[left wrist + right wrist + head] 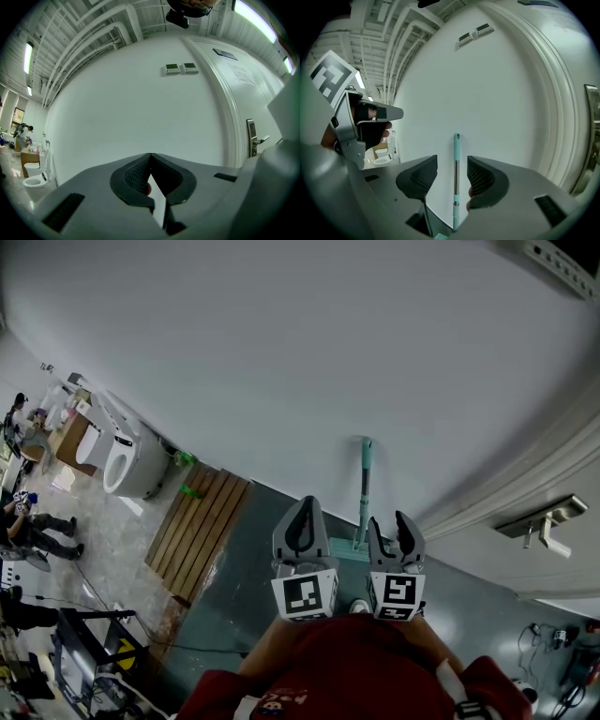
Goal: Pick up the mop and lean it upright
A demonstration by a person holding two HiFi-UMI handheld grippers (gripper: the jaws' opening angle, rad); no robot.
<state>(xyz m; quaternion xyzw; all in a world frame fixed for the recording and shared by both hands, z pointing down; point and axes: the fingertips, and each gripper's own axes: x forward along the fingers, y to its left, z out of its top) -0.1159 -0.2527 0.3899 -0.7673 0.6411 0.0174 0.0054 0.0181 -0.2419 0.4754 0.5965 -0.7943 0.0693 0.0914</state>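
Observation:
The mop [364, 491] stands upright with its teal-tipped metal handle leaning against the white wall; its teal head [343, 549] rests on the floor between my two grippers. In the right gripper view the mop handle [456, 183] shows in the gap between the jaws, apparently a little beyond them and untouched. My right gripper [390, 526] [452, 158] is open with nothing held. Just left of the mop, my left gripper [302, 510] [150, 155] is shut with its tips together and nothing between them.
A wooden pallet [199, 529] lies on the floor to the left, with a white toilet [122, 457] beyond it. A door frame and lever handle [546, 521] are at the right. People and a cart [94, 645] are at the far left.

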